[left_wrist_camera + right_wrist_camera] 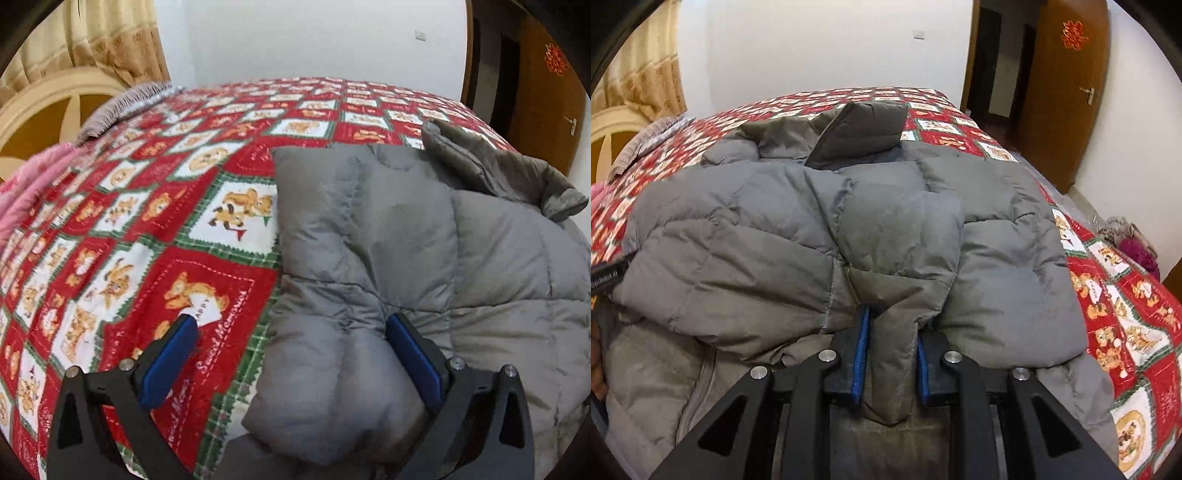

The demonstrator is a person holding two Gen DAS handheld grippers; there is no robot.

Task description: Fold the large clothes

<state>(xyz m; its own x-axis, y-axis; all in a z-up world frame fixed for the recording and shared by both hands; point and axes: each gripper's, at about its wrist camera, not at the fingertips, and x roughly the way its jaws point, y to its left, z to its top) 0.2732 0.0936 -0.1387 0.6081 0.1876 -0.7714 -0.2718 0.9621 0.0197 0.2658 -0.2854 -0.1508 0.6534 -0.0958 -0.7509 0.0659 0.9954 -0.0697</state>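
A large grey puffer jacket (768,236) lies spread on a bed with a red teddy-bear blanket (1123,295), its darker collar (864,129) at the far end. My right gripper (893,354) is shut on a narrow fold of the jacket at its near edge, and the blue pads (862,350) press the fabric from both sides. In the left wrist view the jacket (461,258) fills the right half. My left gripper (295,354) is wide open. A puffy folded part of the jacket bulges between its fingers, and one finger hangs over the blanket (129,221).
A pink cloth (26,199) and a grey fringed cloth (118,107) lie at the blanket's far left by the cream headboard (48,107). A wooden door (1067,92) stands open at the right. A purple bundle (1137,251) sits past the bed's right edge.
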